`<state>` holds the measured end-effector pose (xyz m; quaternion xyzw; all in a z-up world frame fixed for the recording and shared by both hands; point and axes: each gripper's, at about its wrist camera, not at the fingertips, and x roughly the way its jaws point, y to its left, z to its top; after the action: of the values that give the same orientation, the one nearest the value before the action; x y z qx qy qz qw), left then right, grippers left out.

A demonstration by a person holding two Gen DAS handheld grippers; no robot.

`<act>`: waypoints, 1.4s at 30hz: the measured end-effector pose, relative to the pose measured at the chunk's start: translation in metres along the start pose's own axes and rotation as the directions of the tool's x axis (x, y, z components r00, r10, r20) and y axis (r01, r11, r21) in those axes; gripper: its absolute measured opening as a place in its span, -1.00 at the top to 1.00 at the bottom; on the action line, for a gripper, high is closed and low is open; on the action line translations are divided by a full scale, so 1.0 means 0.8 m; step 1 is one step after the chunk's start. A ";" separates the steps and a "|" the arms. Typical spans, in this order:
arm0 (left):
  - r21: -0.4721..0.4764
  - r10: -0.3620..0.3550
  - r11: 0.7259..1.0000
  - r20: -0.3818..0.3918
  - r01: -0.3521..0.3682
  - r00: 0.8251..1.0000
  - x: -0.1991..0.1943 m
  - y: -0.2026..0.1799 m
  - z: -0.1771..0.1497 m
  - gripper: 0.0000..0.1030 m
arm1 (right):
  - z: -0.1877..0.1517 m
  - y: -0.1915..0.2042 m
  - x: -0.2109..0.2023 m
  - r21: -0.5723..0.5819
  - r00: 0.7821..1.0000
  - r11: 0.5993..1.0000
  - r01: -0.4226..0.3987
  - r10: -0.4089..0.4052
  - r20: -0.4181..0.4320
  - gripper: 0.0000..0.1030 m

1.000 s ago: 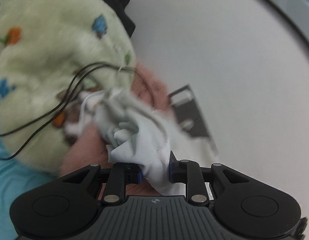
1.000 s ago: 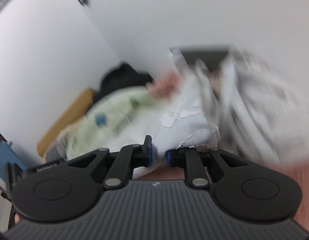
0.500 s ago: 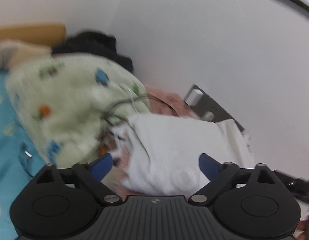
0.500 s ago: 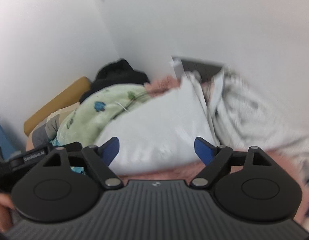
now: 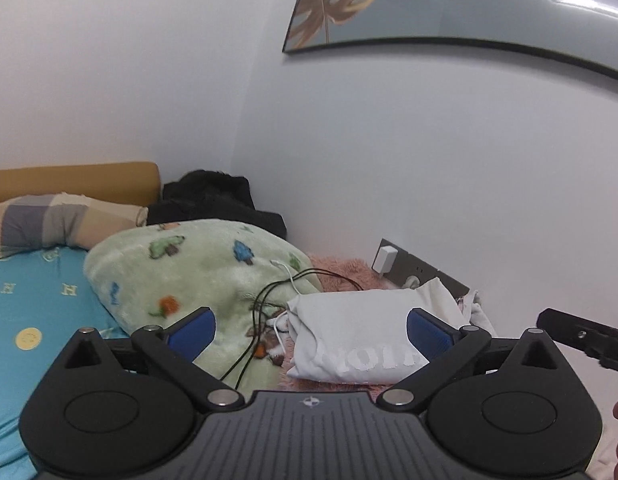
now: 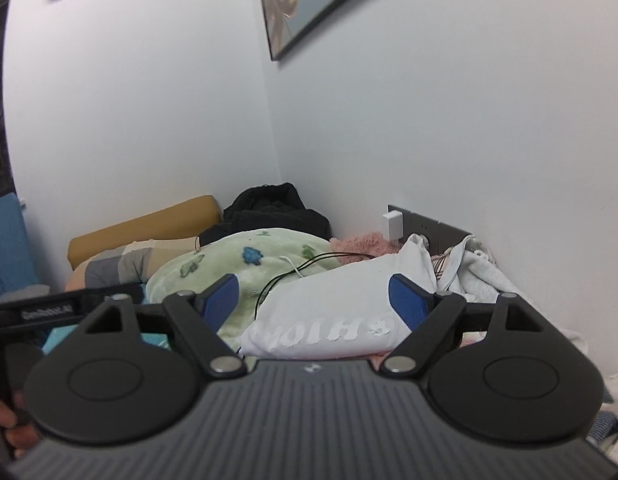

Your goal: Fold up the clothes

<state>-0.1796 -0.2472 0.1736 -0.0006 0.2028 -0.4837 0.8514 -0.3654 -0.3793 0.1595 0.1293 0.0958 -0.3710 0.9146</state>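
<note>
On the pink fleece sits a folded white garment (image 5: 361, 336) with cracked lettering, both grippers (image 5: 309, 330) (image 6: 313, 300) spread wide, empty.

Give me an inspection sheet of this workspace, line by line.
Surface: bed with a blue sheet and pink fuzzy cover.
Job's things: white garment, folded, lying free.
Clutter: green blanket, black clothing, plaid pillow, rumpled white fabric.
Grippers: left gripper open; right gripper open; both empty.
Cables: black cables across the blanket; white charger plugged in.
Surroundings: white walls, framed picture.
</note>
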 end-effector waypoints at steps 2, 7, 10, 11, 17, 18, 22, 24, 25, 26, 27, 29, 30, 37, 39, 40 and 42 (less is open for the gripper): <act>0.002 0.000 1.000 0.015 0.000 1.000 -0.022 -0.003 -0.007 -0.99 | -0.006 0.008 -0.013 -0.024 1.000 1.000 0.005 -0.005 0.019 -0.63; 0.043 0.006 0.999 0.040 -0.007 0.999 -0.059 -0.012 -0.023 -0.99 | -0.021 0.028 -0.037 -0.065 0.998 0.998 -0.003 0.007 0.057 -0.62; 0.057 0.009 0.998 0.062 -0.013 0.998 -0.074 -0.015 -0.034 -0.99 | -0.027 0.034 -0.041 -0.073 0.998 0.997 -0.014 0.018 0.062 -0.62; 0.058 0.009 0.998 0.070 -0.013 0.997 -0.078 -0.015 -0.038 -0.99 | -0.029 0.036 -0.042 -0.077 0.998 0.997 -0.011 0.016 0.067 -0.62; 0.106 0.024 0.994 0.098 -0.034 0.995 -0.092 -0.017 -0.053 -0.99 | -0.044 0.037 -0.044 -0.080 0.997 0.997 0.013 -0.007 0.081 -0.62; 0.102 0.021 0.994 0.099 -0.031 0.995 -0.093 -0.015 -0.055 -0.99 | -0.047 0.038 -0.043 -0.082 0.997 0.997 0.018 -0.011 0.082 -0.62; 0.100 0.026 0.994 0.105 -0.036 0.994 -0.090 -0.008 -0.064 -0.99 | -0.061 0.042 -0.035 -0.094 0.997 0.995 0.030 -0.022 0.078 -0.62; 0.108 0.037 0.993 0.106 -0.048 0.994 -0.087 -0.005 -0.071 -0.99 | -0.066 0.046 -0.029 -0.101 0.996 0.994 0.037 -0.029 0.078 -0.62; 0.109 0.045 0.992 0.103 -0.056 0.994 -0.085 -0.003 -0.074 -0.99 | -0.069 0.048 -0.026 -0.104 0.996 0.994 0.039 -0.030 0.080 -0.62; 0.106 0.052 0.992 0.101 -0.063 0.993 -0.083 0.001 -0.077 -0.99 | -0.071 0.050 -0.023 -0.108 0.996 0.993 0.040 -0.031 0.081 -0.62; 0.102 0.059 0.992 0.100 -0.070 0.993 -0.082 0.004 -0.080 -0.99 | -0.074 0.052 -0.021 -0.113 0.996 0.993 0.039 -0.030 0.083 -0.62; 0.090 0.073 0.993 0.099 -0.082 0.992 -0.080 0.011 -0.084 -0.99 | -0.077 0.057 -0.016 -0.124 0.996 0.992 0.036 -0.026 0.085 -0.62; 0.080 0.080 0.993 0.099 -0.088 0.992 -0.079 0.015 -0.085 -0.99 | -0.078 0.059 -0.014 -0.128 0.996 0.991 0.035 -0.024 0.086 -0.62; 0.058 0.098 0.993 0.111 -0.105 0.989 -0.081 0.028 -0.091 -0.99 | -0.086 0.066 -0.011 -0.143 0.995 0.988 0.050 -0.037 0.095 -0.62; 0.058 0.092 0.993 0.116 -0.099 0.989 -0.083 0.029 -0.091 -0.99 | -0.088 0.068 -0.011 -0.147 0.994 0.987 0.058 -0.044 0.099 -0.62; 0.060 0.091 0.993 0.117 -0.098 0.989 -0.084 0.030 -0.091 -0.99 | -0.088 0.069 -0.011 -0.149 0.994 0.987 0.062 -0.047 0.100 -0.62; 0.063 0.093 0.993 0.116 -0.101 0.989 -0.085 0.030 -0.092 -0.99 | -0.090 0.069 -0.011 -0.147 0.994 0.987 0.065 -0.051 0.097 -0.62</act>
<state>-0.2156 -0.1643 0.1249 0.0112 0.1371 -0.4476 0.8836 -0.3387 -0.3134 0.1031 0.0402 0.0847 -0.3947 0.9140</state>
